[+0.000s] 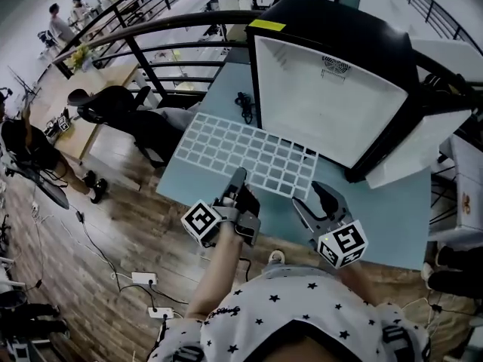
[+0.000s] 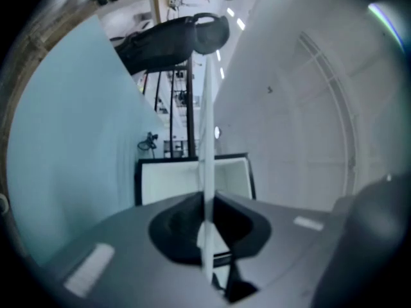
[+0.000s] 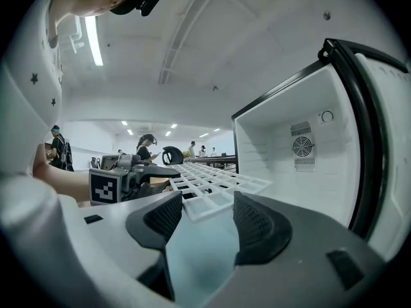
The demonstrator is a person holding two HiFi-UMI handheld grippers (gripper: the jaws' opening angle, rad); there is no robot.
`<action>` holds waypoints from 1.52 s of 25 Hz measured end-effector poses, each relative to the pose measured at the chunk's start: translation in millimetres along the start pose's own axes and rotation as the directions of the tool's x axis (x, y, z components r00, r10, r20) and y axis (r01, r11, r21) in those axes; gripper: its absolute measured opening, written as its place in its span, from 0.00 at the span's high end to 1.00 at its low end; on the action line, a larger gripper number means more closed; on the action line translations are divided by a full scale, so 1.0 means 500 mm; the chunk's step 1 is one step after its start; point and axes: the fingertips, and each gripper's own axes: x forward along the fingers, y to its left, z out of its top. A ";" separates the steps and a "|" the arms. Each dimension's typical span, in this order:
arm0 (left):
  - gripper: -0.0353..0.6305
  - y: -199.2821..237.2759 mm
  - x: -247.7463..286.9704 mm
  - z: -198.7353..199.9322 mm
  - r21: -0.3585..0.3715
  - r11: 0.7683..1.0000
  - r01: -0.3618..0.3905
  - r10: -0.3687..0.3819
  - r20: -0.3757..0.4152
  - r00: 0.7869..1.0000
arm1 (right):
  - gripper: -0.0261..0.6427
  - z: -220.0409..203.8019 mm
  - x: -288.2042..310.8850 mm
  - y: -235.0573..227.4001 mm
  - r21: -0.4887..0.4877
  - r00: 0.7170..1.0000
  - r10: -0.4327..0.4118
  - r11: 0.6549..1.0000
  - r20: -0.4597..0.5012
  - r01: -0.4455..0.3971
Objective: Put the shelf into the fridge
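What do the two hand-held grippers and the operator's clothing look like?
Left hand-held gripper and right hand-held gripper: dark grey bodies, black jaws, each with a white cube bearing black square markers. Shirt: white, dark stars.

Fridge (image 1: 332,104) on table (image 1: 392,217), far side. Shelf (image 1: 245,155) before its opening. Left gripper (image 1: 238,178) at shelf's near edge; right gripper (image 1: 318,202) beside, right.

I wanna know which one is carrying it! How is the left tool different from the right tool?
The left tool is shut on the edge of the white shelf; the right tool is open and grips nothing. The left tool is turned on its side and meets the shelf edge-on; the right tool sits level, with the shelf lying flat just ahead of it. Both point toward the open fridge.
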 end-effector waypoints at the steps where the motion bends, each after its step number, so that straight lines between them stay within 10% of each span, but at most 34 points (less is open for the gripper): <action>1: 0.90 0.002 0.014 -0.009 -0.001 1.000 0.001 -0.001 -0.019 1.000 | 0.63 -0.001 -0.004 -0.012 0.004 1.000 -0.019 1.000 0.003 0.019; 25: 0.90 -0.010 0.170 -0.247 -0.092 0.995 0.046 -0.076 -0.346 0.935 | 0.63 0.000 -0.190 -0.145 0.054 0.922 -0.383 0.923 0.055 0.380; 38: 0.90 -0.005 0.226 -0.241 -0.138 0.990 0.036 -0.087 -0.385 0.919 | 0.63 0.028 -0.166 -0.181 0.042 0.895 -0.435 0.900 0.102 0.433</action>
